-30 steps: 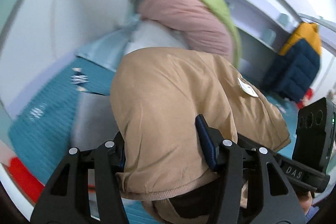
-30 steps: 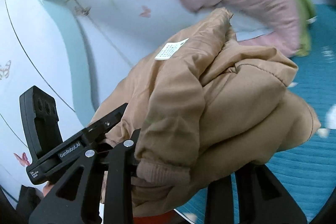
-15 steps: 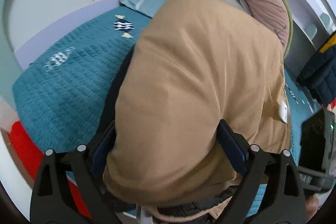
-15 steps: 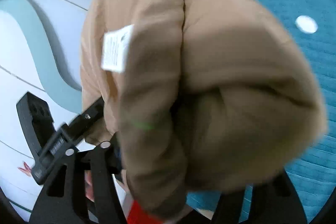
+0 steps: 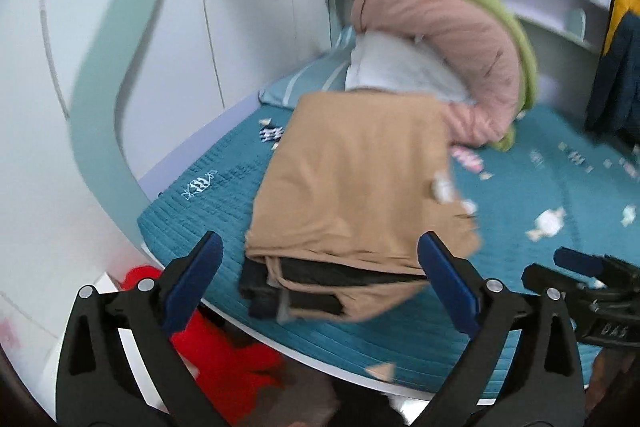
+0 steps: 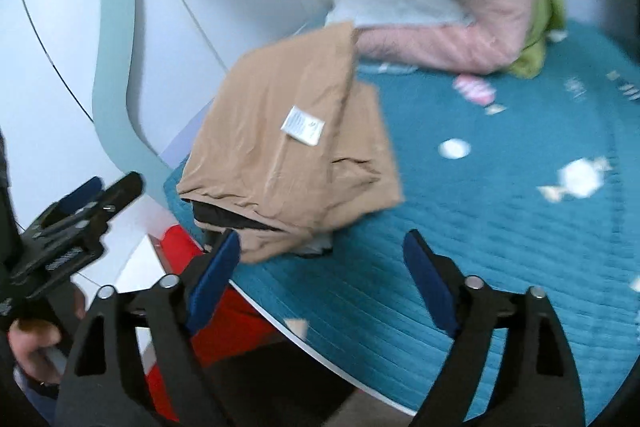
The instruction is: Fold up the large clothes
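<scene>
A folded tan jacket (image 5: 356,183) with a dark lining and a white label lies on the teal bed cover (image 5: 520,227) near the bed's front left corner; it also shows in the right wrist view (image 6: 288,147). My left gripper (image 5: 320,279) is open and empty, just in front of the jacket's near edge. My right gripper (image 6: 320,267) is open and empty, pulled back to the jacket's right front. The right gripper's body (image 5: 592,291) shows in the left wrist view, and the left gripper's body (image 6: 68,231) in the right wrist view.
A pink padded garment (image 5: 452,39) with a green one (image 5: 492,7) and a white one (image 5: 396,67) is piled at the bed's back. A navy and yellow jacket (image 5: 620,59) hangs at right. A red object (image 5: 228,355) lies below the bed edge. Wardrobe doors stand at left.
Both grippers let go of the folded tan jacket and drew back. The jacket, held up before, now lies on the bed.
</scene>
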The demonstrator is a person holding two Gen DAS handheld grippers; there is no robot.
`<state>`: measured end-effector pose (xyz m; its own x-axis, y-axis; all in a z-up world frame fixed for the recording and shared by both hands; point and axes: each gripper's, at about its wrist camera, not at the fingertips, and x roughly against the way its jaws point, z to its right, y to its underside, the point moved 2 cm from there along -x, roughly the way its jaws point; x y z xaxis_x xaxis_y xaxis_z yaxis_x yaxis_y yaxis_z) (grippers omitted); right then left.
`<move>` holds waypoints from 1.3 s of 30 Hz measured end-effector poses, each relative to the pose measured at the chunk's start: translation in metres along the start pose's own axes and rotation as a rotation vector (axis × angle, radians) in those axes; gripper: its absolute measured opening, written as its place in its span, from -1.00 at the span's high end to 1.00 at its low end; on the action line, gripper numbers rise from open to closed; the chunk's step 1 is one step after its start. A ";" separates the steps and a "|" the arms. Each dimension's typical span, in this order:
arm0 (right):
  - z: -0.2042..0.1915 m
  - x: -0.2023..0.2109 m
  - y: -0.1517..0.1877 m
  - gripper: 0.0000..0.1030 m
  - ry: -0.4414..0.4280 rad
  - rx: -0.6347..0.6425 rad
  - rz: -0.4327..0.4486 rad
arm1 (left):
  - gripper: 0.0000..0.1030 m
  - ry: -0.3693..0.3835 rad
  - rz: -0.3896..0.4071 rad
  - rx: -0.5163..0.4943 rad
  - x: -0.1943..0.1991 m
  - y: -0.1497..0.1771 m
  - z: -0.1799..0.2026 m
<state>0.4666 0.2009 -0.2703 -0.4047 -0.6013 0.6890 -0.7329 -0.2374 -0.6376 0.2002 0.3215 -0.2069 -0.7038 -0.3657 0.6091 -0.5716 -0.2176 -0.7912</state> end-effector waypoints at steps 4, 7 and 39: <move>0.000 0.089 0.045 -0.65 0.055 0.028 0.058 | -0.91 0.009 0.029 0.021 0.057 0.003 0.027; -0.003 0.150 0.068 -0.67 0.085 0.050 0.100 | -0.91 -0.006 0.071 -0.011 0.102 0.004 0.055; -0.024 0.415 0.140 -0.68 0.225 0.125 0.531 | -0.91 0.120 0.395 -0.077 0.354 0.019 0.153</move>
<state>0.1827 -0.0636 -0.0653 -0.8146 -0.4891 0.3119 -0.3340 -0.0441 -0.9415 0.0047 0.0496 -0.0145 -0.9169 -0.2984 0.2650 -0.2742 -0.0116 -0.9616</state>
